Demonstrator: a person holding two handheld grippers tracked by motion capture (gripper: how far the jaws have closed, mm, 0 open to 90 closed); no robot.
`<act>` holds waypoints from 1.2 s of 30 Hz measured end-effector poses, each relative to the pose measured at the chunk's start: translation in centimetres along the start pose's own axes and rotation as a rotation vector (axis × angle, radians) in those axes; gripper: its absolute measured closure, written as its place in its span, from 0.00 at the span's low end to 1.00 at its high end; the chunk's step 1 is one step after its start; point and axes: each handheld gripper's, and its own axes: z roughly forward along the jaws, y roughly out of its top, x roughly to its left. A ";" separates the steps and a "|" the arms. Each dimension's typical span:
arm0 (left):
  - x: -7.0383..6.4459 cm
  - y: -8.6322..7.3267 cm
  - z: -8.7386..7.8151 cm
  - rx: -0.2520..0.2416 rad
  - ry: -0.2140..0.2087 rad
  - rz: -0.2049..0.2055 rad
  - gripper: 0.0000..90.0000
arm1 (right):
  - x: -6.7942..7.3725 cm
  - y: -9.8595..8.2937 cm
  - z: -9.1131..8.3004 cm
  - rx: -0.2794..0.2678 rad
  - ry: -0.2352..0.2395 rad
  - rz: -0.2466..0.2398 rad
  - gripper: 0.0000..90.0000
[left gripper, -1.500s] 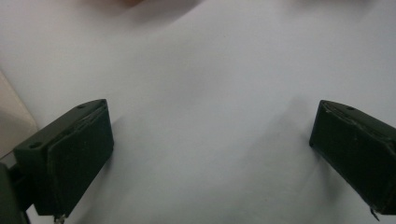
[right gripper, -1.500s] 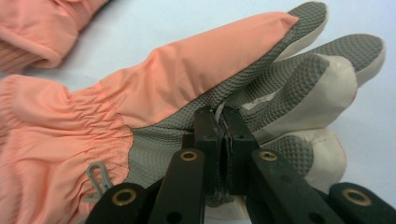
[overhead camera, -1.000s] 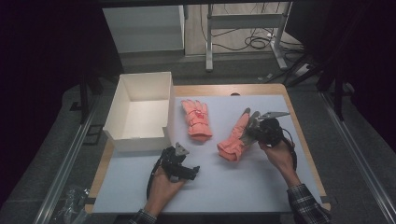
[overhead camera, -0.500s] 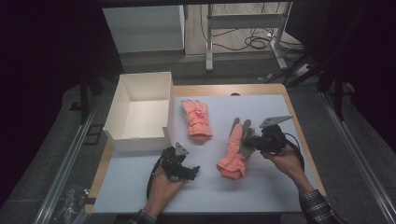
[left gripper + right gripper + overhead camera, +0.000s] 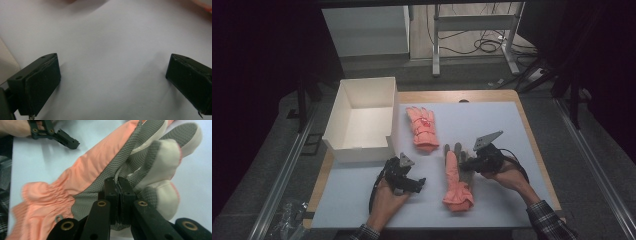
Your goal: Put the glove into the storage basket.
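Observation:
Two orange gloves lie on the pale blue mat [image 5: 492, 125]. One glove [image 5: 422, 128] rests flat near the box, back side up. The other glove [image 5: 455, 181] lies nearer me, grey palm and fingers showing, cuff toward the front edge. My right gripper [image 5: 468, 164] is shut on this glove's grey palm fabric by the fingers; in the right gripper view the jaws pinch the mesh of that glove [image 5: 100, 172] at my right gripper [image 5: 119, 192]. My left gripper [image 5: 418, 183] sits low over the mat to the left of that glove, open, and holds nothing; it is the left gripper [image 5: 112, 82] over bare mat.
A white open box [image 5: 343, 116], its inside bare, stands at the mat's back left. The wooden table edge [image 5: 534, 135] frames the mat. Beyond the table are a metal stand and cables [image 5: 484, 45] on the floor.
My right gripper has pulled the near glove toward me and to the left, turning it so the cuff points to the front edge. The left gripper has stayed put.

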 end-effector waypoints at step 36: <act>0.0 0.0 0.0 0.001 0.002 0.002 0.00 | -3.6 6.1 2.7 -0.149 -0.226 0.200 0.52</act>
